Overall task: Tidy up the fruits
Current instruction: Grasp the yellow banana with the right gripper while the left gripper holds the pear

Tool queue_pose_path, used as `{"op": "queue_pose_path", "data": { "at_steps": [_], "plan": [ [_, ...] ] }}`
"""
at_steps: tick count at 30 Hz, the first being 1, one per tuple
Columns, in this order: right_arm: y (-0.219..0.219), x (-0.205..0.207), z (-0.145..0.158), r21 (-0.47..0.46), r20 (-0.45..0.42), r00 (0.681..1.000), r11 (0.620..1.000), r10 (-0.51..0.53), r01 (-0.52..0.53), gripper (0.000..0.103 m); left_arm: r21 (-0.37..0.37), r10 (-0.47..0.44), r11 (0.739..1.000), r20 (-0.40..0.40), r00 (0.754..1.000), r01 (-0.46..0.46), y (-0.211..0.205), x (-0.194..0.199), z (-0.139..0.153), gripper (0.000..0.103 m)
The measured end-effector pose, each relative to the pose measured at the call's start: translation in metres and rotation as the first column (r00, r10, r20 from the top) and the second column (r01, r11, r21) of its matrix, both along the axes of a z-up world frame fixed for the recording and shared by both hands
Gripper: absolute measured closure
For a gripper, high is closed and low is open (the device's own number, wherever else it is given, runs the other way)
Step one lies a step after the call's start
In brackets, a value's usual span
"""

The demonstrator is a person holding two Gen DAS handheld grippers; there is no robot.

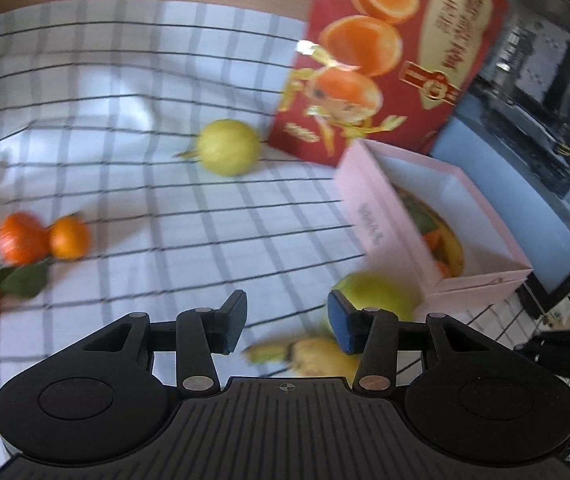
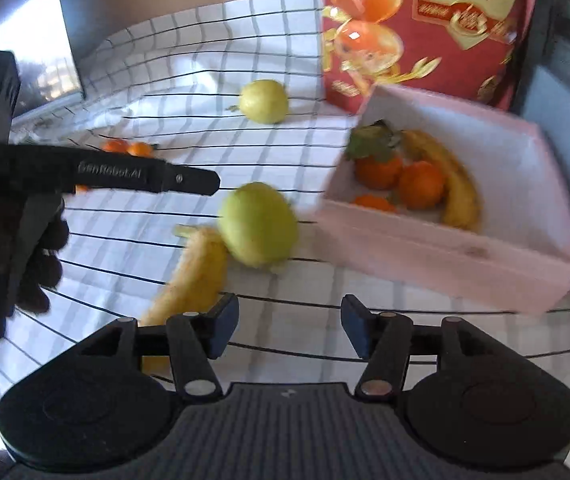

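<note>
A pink box (image 2: 425,248) on the checked cloth holds a banana (image 2: 455,184) and several mandarins (image 2: 421,184); it also shows in the left wrist view (image 1: 381,216). A green pear (image 2: 259,224) lies next to a loose banana (image 2: 197,276) just left of the box. A second pear (image 2: 265,101) lies farther back. My right gripper (image 2: 289,326) is open and empty, in front of the pear and banana. My left gripper (image 1: 287,324) is open and empty, with the near pear (image 1: 373,292) and banana (image 1: 317,354) by its right finger. Loose mandarins (image 1: 41,238) lie at the left.
A red orange carton (image 1: 393,52) stands behind the pink box. A dark screen (image 1: 541,128) is at the right. The left gripper's body (image 2: 85,172) crosses the left of the right wrist view. The far pear (image 1: 229,146) lies mid-cloth.
</note>
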State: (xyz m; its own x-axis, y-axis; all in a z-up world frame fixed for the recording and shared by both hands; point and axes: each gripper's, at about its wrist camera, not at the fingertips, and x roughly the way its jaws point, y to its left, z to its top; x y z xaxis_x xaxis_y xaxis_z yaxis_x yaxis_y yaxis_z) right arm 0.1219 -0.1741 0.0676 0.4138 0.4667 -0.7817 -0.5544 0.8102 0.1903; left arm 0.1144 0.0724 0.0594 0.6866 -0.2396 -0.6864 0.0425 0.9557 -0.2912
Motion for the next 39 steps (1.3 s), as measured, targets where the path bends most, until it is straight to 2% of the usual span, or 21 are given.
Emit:
{"op": "queue_pose_path", "data": {
  "at_steps": [2, 4, 7, 11, 12, 14, 15, 18, 22, 24, 26, 30, 31, 32, 34, 35, 38, 39],
  "plan": [
    [0.013, 0.000, -0.004, 0.043, -0.072, 0.997, 0.999, 0.007, -0.004, 0.046, 0.002, 0.035, 0.999, -0.009, 0.999, -0.035, 0.011, -0.008, -0.001, 0.054],
    [0.030, -0.002, -0.009, 0.059, -0.105, 0.994, 0.998, 0.017, -0.011, 0.046, -0.007, 0.065, 0.998, -0.011, 0.998, -0.065, 0.020, -0.017, -0.001, 0.054],
    [0.059, -0.003, -0.016, 0.019, -0.101, 0.995, 1.000, 0.005, -0.003, 0.046, -0.009, 0.095, 0.995, -0.013, 0.995, -0.095, 0.030, -0.030, -0.001, 0.053],
    [0.083, -0.005, -0.027, -0.059, -0.075, 0.997, 0.998, -0.012, 0.007, 0.044, 0.015, 0.082, 0.997, -0.009, 0.997, -0.082, 0.038, -0.047, 0.004, 0.053],
    [0.086, -0.010, -0.028, -0.078, -0.049, 0.999, 0.997, -0.005, 0.001, 0.045, 0.024, 0.071, 0.997, -0.004, 0.997, -0.071, 0.039, -0.050, 0.004, 0.054],
    [0.090, -0.021, -0.028, -0.139, 0.018, 0.999, 0.990, 0.028, -0.025, 0.056, 0.047, 0.045, 0.998, 0.007, 0.999, -0.045, 0.039, -0.055, 0.006, 0.053],
    [0.089, -0.024, -0.027, -0.143, 0.027, 0.998, 0.989, 0.048, -0.044, 0.056, 0.058, 0.026, 0.998, 0.013, 1.000, -0.026, 0.038, -0.056, 0.007, 0.053],
    [0.074, -0.031, -0.026, -0.089, -0.054, 0.995, 0.992, 0.080, -0.084, 0.059, 0.087, -0.052, 0.995, 0.037, 0.998, 0.049, 0.028, -0.055, 0.012, 0.053],
    [0.051, -0.041, -0.024, -0.081, -0.070, 0.996, 0.995, 0.047, -0.053, 0.059, 0.131, -0.173, 0.978, 0.074, 0.982, 0.162, 0.003, -0.043, 0.021, 0.053],
    [0.038, -0.043, -0.024, -0.088, -0.071, 0.997, 0.996, 0.018, -0.024, 0.060, 0.178, -0.256, 0.955, 0.099, 0.961, 0.236, -0.017, -0.036, 0.026, 0.053],
    [0.022, -0.043, -0.024, -0.088, -0.081, 0.997, 0.996, -0.011, 0.004, 0.060, 0.253, -0.356, 0.914, 0.120, 0.927, 0.318, -0.040, -0.031, 0.030, 0.053],
    [-0.007, -0.042, -0.021, -0.054, -0.106, 0.992, 0.997, -0.062, 0.057, 0.058, 0.449, -0.569, 0.757, 0.096, 0.817, 0.475, -0.087, -0.030, 0.025, 0.050],
    [-0.009, -0.043, -0.021, -0.051, -0.100, 0.993, 0.997, -0.063, 0.058, 0.056, 0.478, -0.600, 0.722, 0.074, 0.797, 0.500, -0.095, -0.029, 0.020, 0.050],
    [-0.011, -0.044, -0.019, -0.054, -0.089, 0.994, 0.997, -0.060, 0.055, 0.056, 0.494, -0.616, 0.700, 0.053, 0.786, 0.516, -0.100, -0.028, 0.016, 0.050],
    [-0.011, -0.048, -0.016, -0.062, -0.063, 0.997, 0.997, -0.050, 0.046, 0.052, 0.506, -0.629, 0.676, 0.016, 0.777, 0.536, -0.105, -0.026, 0.007, 0.050],
    [-0.012, -0.050, -0.015, -0.065, -0.052, 0.998, 0.997, -0.046, 0.042, 0.051, 0.509, -0.626, 0.673, 0.007, 0.780, 0.536, -0.104, -0.026, 0.004, 0.050],
    [-0.014, -0.053, -0.013, -0.068, -0.031, 0.999, 0.997, -0.042, 0.040, 0.051, 0.513, -0.613, 0.685, 0.021, 0.790, 0.517, -0.094, -0.028, 0.004, 0.050],
    [-0.015, -0.054, -0.012, -0.067, -0.028, 0.999, 0.997, -0.044, 0.042, 0.051, 0.513, -0.595, 0.695, 0.015, 0.804, 0.504, -0.089, -0.025, 0.003, 0.048]
  ]
}}
